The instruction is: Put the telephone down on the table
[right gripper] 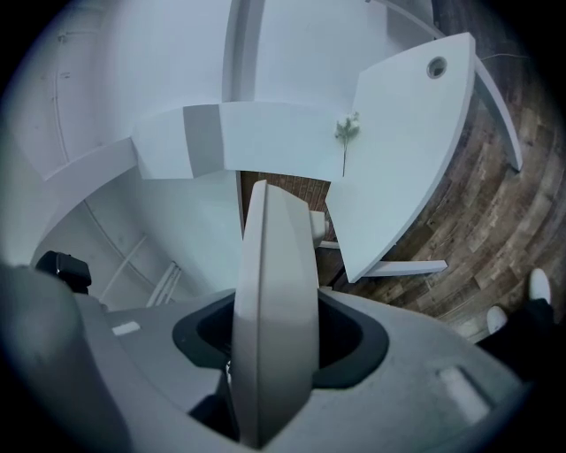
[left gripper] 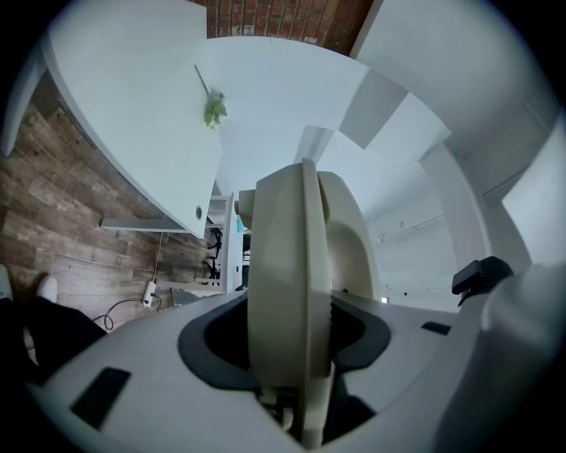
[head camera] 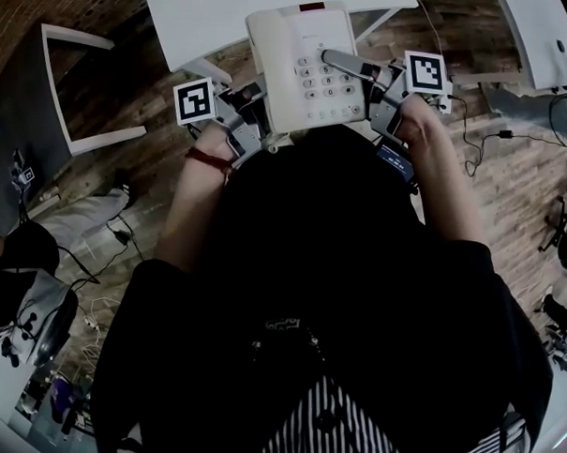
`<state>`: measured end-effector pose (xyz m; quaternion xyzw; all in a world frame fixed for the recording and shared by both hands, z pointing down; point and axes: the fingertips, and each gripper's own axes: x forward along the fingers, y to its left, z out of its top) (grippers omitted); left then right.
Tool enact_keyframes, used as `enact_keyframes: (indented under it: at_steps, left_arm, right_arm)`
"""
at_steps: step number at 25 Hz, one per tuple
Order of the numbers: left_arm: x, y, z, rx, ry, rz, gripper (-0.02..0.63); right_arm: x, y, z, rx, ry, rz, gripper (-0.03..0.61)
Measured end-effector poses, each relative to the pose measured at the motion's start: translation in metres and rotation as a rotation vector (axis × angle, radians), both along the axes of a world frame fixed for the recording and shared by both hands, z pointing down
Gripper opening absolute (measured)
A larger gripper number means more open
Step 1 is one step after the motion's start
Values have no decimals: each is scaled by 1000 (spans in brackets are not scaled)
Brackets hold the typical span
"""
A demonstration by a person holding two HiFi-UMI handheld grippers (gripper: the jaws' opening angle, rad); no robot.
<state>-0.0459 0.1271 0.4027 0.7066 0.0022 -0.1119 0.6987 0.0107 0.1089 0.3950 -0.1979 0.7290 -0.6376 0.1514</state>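
A cream desk telephone (head camera: 304,67) with a grey push-button keypad is held in the air in front of the person's chest, one gripper on each side edge. In the head view its far end overlaps the near edge of a white table (head camera: 208,20). The gripper views show that table well apart from the set, so the telephone has not been set down.

The left gripper (head camera: 253,119) is clamped on the telephone's left edge. In the left gripper view the cream housing is seen edge-on, filling the gap between the jaws, which press on it from both sides. The right gripper (head camera: 363,76) is closed on the right edge in the same way, one grey jaw lying across the top face beside the keypad.

Both grippers are pointed roughly level, away from the body, with their marker cubes turned upward. The left hand (head camera: 212,152) and right hand (head camera: 419,124) are wrapped round the handles, forearms drawn in close to the torso. A red band (head camera: 207,158) is worn on the left wrist.

A small green sprig (left gripper: 215,111) lies on the tabletop. Dark wood plank flooring (head camera: 510,184) is visible beneath, with cables trailing over it.
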Motion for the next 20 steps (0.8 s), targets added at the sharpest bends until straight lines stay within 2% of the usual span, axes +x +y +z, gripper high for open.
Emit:
enact_keyframes:
  at_steps: [11, 20]
  left_arm:
    - [-11, -14, 2, 1, -18, -59, 195]
    - [-7, -65, 8, 6, -20, -109, 195]
  right_arm:
    - [-12, -17, 3, -5, -25, -52, 203]
    - [-9, -71, 8, -5, -34, -104, 203]
